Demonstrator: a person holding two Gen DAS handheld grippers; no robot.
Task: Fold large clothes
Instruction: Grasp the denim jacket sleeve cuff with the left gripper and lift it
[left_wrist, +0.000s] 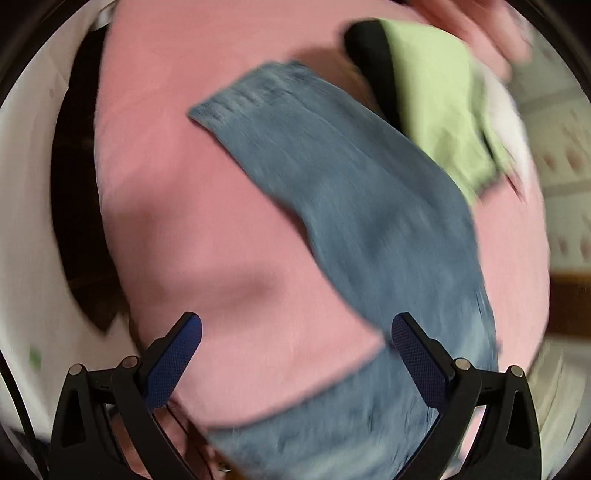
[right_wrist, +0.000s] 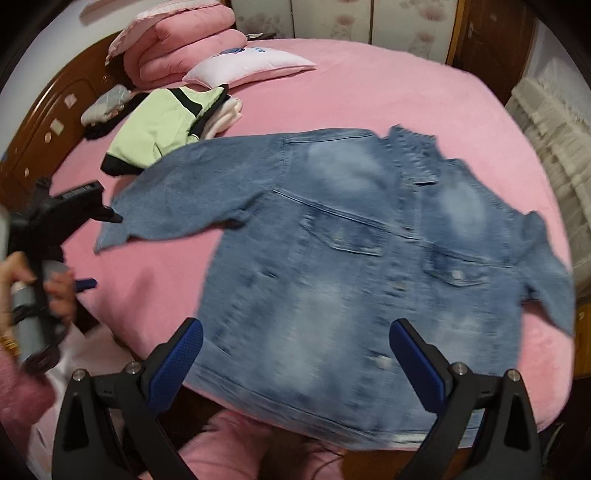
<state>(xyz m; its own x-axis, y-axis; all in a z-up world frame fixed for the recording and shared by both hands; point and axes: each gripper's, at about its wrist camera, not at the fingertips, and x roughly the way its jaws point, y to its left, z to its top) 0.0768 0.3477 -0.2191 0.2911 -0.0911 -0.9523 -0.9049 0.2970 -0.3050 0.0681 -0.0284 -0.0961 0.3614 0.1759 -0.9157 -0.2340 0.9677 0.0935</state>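
**Both grippers hanging open over the denim jacket**

The right gripper is hovering, fingers spread, above the denim jacket lying front-up on the pink bed. The left gripper, fingers likewise apart and empty, is hanging over the jacket's sleeve, beside a green garment.

No words or numbers can be read here. The white pillow has a blue picture with some letters, but they are too small and blurry to make out.
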